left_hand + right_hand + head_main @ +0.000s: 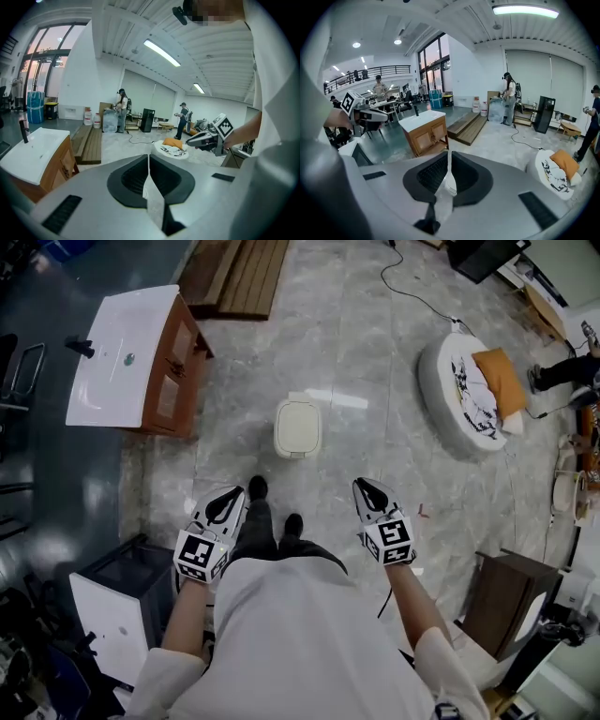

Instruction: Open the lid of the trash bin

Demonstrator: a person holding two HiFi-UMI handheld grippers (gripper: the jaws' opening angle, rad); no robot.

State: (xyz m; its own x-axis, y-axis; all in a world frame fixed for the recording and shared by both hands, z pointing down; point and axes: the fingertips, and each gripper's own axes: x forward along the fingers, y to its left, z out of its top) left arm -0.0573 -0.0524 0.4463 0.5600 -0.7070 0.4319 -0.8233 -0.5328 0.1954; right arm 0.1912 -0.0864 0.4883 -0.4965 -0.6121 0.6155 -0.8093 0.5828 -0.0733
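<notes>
Left hand-held gripper (228, 496) and right hand-held gripper (367, 487): jaws together, empty. Cream rectangular plastic trash bin (298, 452): lid (298, 424) probably light, rigid; lift at its near lip.

You stand on a grey stone floor (375, 352) that shines. Your small cream trash bin (298, 427) looks like smooth plastic. The brown cabinet (176, 367) is wood, its white sink top (112, 381) glossy.

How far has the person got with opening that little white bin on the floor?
Nothing looks done yet: the trash bin stands on the floor ahead of the person's feet with its lid down. In hand: the left gripper and right gripper are held out in front, both shut on nothing, neither touching the bin. Left to do: reach the bin and raise the lid.
</notes>
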